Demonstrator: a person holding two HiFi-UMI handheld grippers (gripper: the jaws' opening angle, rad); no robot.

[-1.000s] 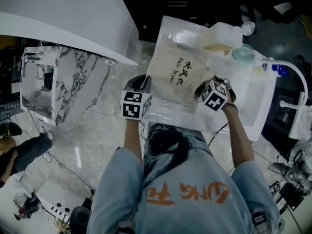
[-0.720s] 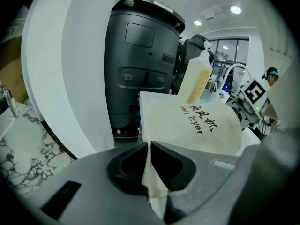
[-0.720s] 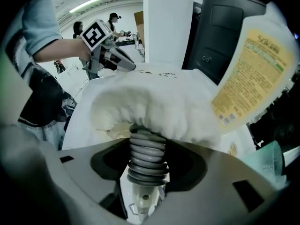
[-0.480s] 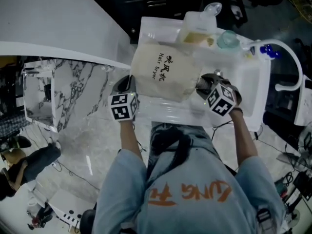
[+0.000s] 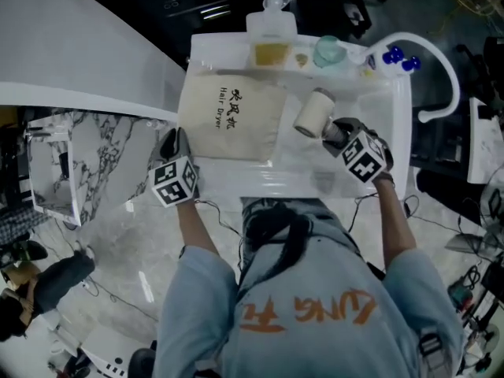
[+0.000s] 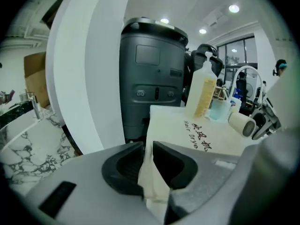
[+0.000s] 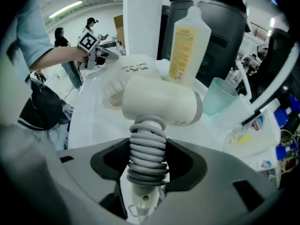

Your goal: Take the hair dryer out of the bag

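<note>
The cream cloth bag [image 5: 224, 120] printed "Hair Dryer" lies flat on the white washstand [image 5: 260, 186]. My left gripper [image 5: 169, 144] holds its near-left corner: a fold of the bag [image 6: 201, 135] sits pinched between the jaws of the left gripper [image 6: 147, 151], which are opening. The white hair dryer [image 5: 313, 114] is outside the bag, to its right over the basin. My right gripper [image 5: 335, 132] is shut on its handle. In the right gripper view the right gripper [image 7: 147, 165] clamps the cord-wrapped handle of the hair dryer [image 7: 159, 100].
A soap bottle [image 5: 272, 42] with yellow liquid and a pale green cup [image 5: 328, 51] stand along the back of the washstand. A curved white faucet [image 5: 425, 61] arches at the right. A dark grey bin [image 6: 152, 78] stands behind the washstand. Marble floor lies to the left.
The right gripper has drawn the hair dryer out of the bag and carried it to the right. The bag now lies flatter. The left gripper keeps the bag's corner.
</note>
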